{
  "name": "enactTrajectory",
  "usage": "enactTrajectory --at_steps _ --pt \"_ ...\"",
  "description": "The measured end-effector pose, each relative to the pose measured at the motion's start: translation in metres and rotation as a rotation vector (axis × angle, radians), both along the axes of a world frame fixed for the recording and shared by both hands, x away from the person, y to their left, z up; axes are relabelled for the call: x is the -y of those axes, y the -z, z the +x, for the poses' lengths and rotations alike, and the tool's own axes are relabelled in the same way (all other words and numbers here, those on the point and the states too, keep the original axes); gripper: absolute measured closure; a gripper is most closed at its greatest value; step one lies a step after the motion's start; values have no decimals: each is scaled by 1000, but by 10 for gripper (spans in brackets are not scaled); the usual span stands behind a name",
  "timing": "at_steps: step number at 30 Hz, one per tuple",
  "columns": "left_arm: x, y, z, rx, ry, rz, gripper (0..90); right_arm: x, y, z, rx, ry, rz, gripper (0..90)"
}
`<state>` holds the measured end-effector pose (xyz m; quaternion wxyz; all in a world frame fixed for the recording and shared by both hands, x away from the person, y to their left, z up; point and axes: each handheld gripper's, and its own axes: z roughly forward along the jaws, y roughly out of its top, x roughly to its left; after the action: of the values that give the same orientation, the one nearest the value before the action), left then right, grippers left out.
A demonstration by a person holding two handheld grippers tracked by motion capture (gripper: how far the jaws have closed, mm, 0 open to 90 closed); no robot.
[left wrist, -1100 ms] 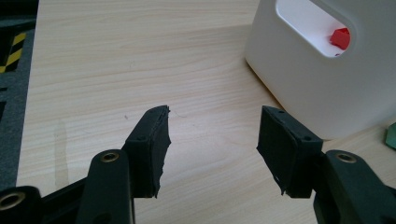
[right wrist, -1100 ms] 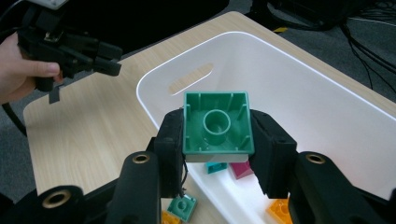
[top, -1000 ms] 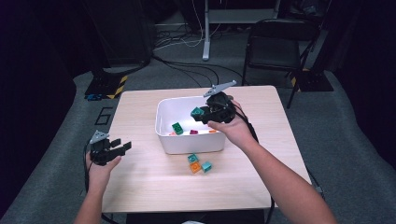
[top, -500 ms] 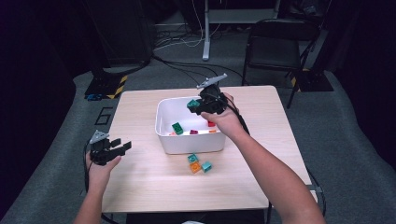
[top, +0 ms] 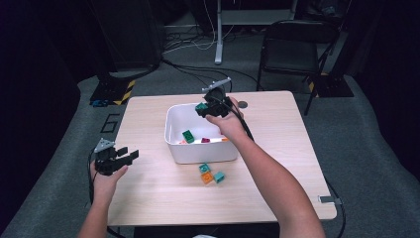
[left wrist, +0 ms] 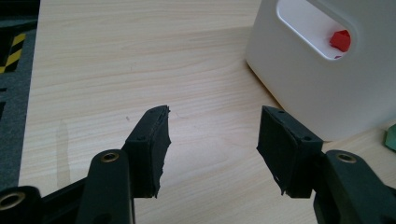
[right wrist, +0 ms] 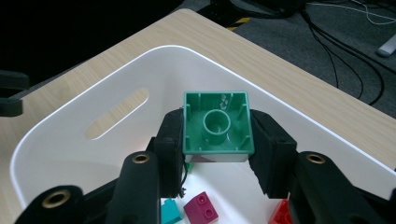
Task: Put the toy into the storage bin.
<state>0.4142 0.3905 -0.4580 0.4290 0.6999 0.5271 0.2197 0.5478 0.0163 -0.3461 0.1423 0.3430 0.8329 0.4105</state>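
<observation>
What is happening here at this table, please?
A person is sorting toy bricks into a white bin. The right gripper is shut on a green brick and holds it above the bin, which already contains several bricks. The left gripper rests open over the table with nothing between its jaws. Three bricks lie beside the bin.

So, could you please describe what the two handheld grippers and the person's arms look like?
Both the left gripper and right gripper are black, each with a grey three-cornered plate on top. Their two jaws end in flat black pads, with brass-coloured pivot pins at the linkages. A black cable trails from each. The forearms are bare, with no sleeves.
</observation>
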Motion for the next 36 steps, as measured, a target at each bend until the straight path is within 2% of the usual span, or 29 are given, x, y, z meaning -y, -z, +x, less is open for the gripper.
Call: enactTrajectory --at_steps 1,2,5,7,11,20,22,28,32,36 --pt "0 0 0 1 -1 0 430 -1 1 1 -11 14 0 582" --pt "0 0 0 1 0 1 430 -1 3 4 1 14 -3 582" --pt "1 0 0 0 2 3 430 -3 8 9 -6 37 -7 582" --pt "1 0 0 1 1 2 430 -3 10 12 -23 51 -8 582" --pt "0 0 0 0 1 0 430 -3 16 17 -28 55 -23 581" --pt "1 0 0 1 1 1 430 -6 19 17 -46 59 -38 555" --pt "1 0 0 0 2 1 430 -5 18 16 -41 52 -49 540" --pt "0 0 0 -1 2 0 430 -1 8 8 -36 48 -34 511" --pt "0 0 0 -1 1 -1 429 5 -1 -4 -22 22 -48 500" --pt "1 0 0 -1 1 2 429 13 -10 -18 -5 -7 -18 500"
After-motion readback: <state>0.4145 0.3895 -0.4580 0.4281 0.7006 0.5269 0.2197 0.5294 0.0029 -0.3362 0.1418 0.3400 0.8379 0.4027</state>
